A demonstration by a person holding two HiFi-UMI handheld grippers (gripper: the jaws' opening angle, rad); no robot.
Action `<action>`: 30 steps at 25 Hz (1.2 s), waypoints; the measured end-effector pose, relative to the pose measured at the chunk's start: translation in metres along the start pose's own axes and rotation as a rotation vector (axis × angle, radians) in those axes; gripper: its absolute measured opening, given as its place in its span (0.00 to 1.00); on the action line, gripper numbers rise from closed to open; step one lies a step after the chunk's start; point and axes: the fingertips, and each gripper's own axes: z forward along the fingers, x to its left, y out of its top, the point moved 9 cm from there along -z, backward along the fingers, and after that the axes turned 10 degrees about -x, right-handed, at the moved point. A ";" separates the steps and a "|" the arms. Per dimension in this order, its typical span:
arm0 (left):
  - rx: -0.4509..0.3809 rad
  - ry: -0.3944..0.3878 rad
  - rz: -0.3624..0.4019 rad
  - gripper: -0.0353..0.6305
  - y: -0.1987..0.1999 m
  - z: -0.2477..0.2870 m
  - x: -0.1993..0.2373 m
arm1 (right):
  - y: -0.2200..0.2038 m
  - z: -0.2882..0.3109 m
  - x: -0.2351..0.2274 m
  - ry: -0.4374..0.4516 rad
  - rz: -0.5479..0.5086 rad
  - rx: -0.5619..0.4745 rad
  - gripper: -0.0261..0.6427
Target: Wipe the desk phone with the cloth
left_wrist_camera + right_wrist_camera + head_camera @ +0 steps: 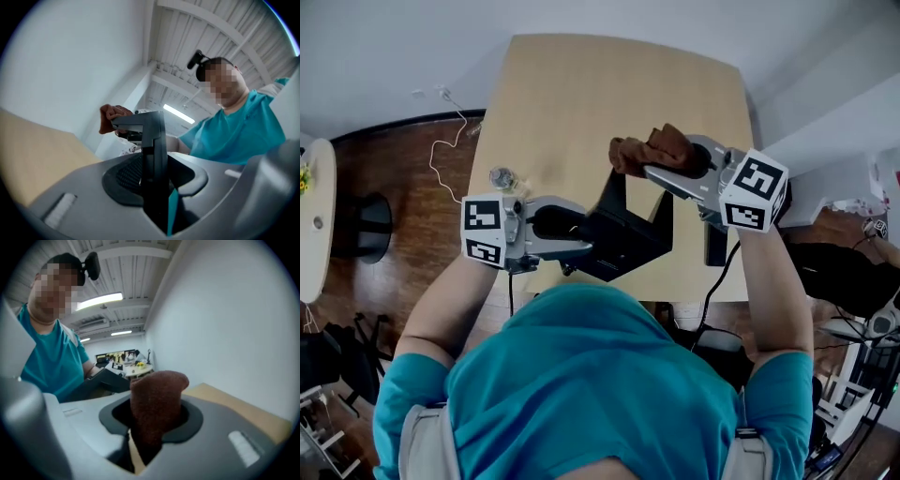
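Brown cloth sits bunched between the right gripper's jaws, clamped low, its rounded top standing above them. Left gripper is closed on a dark upright panel of the desk phone, jaws part-way apart with the panel filling the gap.

Head view only: both grippers together over the light wood table. The left gripper points toward the right one, with the black desk phone at its tips. The right gripper is just past the phone's far upper edge, and the cloth sticks out ahead of its jaws. I can't tell whether cloth and phone touch.

Left gripper view only: the grip itself. Beyond the held panel's top, the cloth shows up and to the left, with the table off to the left.

Right gripper view only: the cloth's knit texture. The phone is a dark slab behind and left of the cloth, and the table is to the right.

Hard to make out:
- The phone's face, keys and handset are not visible in any view.
- The phone's lower part is cut off by the teal shirt in the head view.
- A small clear object on the table beyond the left gripper is too small to identify.
- A black block under the right gripper trails a cord; unclear what it is.
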 end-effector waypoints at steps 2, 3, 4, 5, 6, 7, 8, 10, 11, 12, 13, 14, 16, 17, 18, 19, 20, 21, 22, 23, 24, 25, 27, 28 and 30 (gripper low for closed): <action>-0.123 0.071 -0.096 0.30 0.011 -0.008 0.010 | 0.009 -0.020 -0.007 -0.095 0.014 -0.111 0.24; -0.193 0.105 -0.144 0.30 0.018 -0.013 0.015 | 0.015 -0.031 -0.004 -0.136 -0.001 -0.169 0.24; -0.266 0.138 -0.190 0.30 0.025 -0.018 0.020 | 0.022 -0.039 0.002 -0.169 -0.035 -0.215 0.24; -0.339 0.169 -0.235 0.30 0.033 -0.022 0.024 | 0.028 -0.045 0.011 -0.195 -0.089 -0.246 0.24; -0.412 0.197 -0.281 0.30 0.039 -0.025 0.027 | 0.032 -0.048 0.023 -0.214 -0.158 -0.263 0.24; -0.480 0.217 -0.331 0.30 0.045 -0.025 0.030 | 0.036 -0.046 0.037 -0.224 -0.236 -0.271 0.24; -0.540 0.232 -0.381 0.30 0.051 -0.024 0.031 | 0.039 -0.041 0.052 -0.224 -0.313 -0.275 0.24; -0.626 0.268 -0.469 0.30 0.057 -0.020 0.034 | 0.043 -0.024 0.079 -0.209 -0.431 -0.281 0.24; -0.662 0.286 -0.506 0.30 0.059 -0.018 0.035 | 0.041 -0.015 0.088 -0.201 -0.476 -0.268 0.24; -0.700 0.298 -0.540 0.30 0.061 -0.016 0.035 | 0.036 -0.009 0.096 -0.195 -0.516 -0.239 0.24; -0.740 0.303 -0.570 0.30 0.062 -0.013 0.035 | 0.028 -0.005 0.103 -0.189 -0.555 -0.206 0.24; -0.780 0.302 -0.594 0.30 0.063 -0.011 0.034 | 0.018 -0.003 0.110 -0.181 -0.595 -0.181 0.24; -0.850 0.290 -0.626 0.30 0.063 -0.010 0.034 | 0.009 0.001 0.127 -0.149 -0.698 -0.146 0.24; -0.882 0.281 -0.643 0.30 0.061 -0.011 0.035 | 0.011 0.006 0.136 -0.123 -0.760 -0.120 0.24; -0.915 0.271 -0.662 0.30 0.059 -0.013 0.036 | 0.012 0.010 0.145 -0.097 -0.822 -0.094 0.24; -0.948 0.260 -0.678 0.30 0.056 -0.015 0.037 | 0.010 0.013 0.153 -0.074 -0.878 -0.068 0.24; -0.979 0.246 -0.687 0.30 0.053 -0.016 0.037 | 0.006 0.015 0.159 -0.059 -0.919 -0.043 0.24; -1.002 0.229 -0.689 0.30 0.051 -0.016 0.036 | 0.000 0.014 0.162 -0.054 -0.941 -0.022 0.24; -1.014 0.213 -0.687 0.30 0.050 -0.015 0.035 | -0.005 0.013 0.162 -0.060 -0.945 -0.012 0.24; -1.011 0.202 -0.684 0.30 0.049 -0.014 0.034 | -0.008 0.010 0.160 -0.073 -0.932 -0.014 0.24; -0.999 0.195 -0.682 0.30 0.048 -0.014 0.034 | -0.009 0.006 0.156 -0.087 -0.912 -0.024 0.24; -0.986 0.190 -0.682 0.30 0.048 -0.013 0.034 | -0.008 0.004 0.153 -0.101 -0.893 -0.037 0.24; -0.973 0.178 -0.695 0.30 0.048 -0.013 0.035 | -0.004 -0.001 0.146 -0.124 -0.872 -0.056 0.24; -0.970 0.172 -0.702 0.30 0.048 -0.013 0.035 | -0.002 -0.004 0.144 -0.133 -0.867 -0.063 0.24; -0.963 0.163 -0.708 0.30 0.047 -0.013 0.036 | 0.001 -0.009 0.140 -0.145 -0.862 -0.073 0.24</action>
